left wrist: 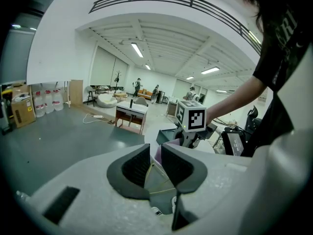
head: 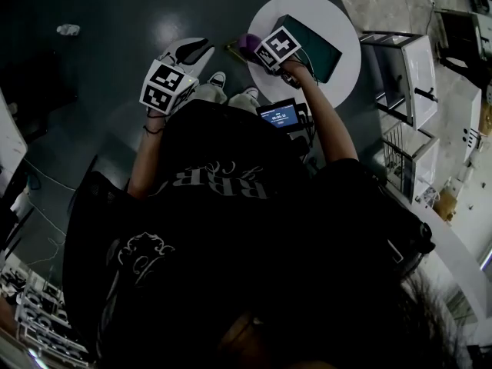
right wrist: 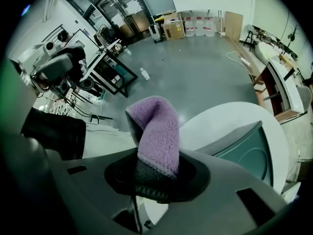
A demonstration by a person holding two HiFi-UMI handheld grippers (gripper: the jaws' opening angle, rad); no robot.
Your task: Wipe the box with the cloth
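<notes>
A dark teal box [head: 317, 46] lies on a round white table [head: 338, 91]. My right gripper [head: 255, 48] hovers at the table's near left edge, shut on a purple cloth [head: 247, 43]. In the right gripper view the cloth [right wrist: 157, 131] stands up folded out of the jaws of the right gripper [right wrist: 156, 173], with the box [right wrist: 244, 148] to its right on the table [right wrist: 215, 119]. My left gripper [head: 196, 51] is held over the dark floor left of the table, a narrow gap between its jaws. Nothing sits in the left gripper [left wrist: 155, 163], which faces the right gripper's marker cube [left wrist: 196, 115].
A small screen device [head: 281, 115] stands close to the person by the table's near edge. White shelving [head: 411, 75] is to the right. A white scrap [head: 68, 29] lies on the floor far left. Black-framed carts [right wrist: 110, 65] and a bottle [right wrist: 145, 73] are beyond the table.
</notes>
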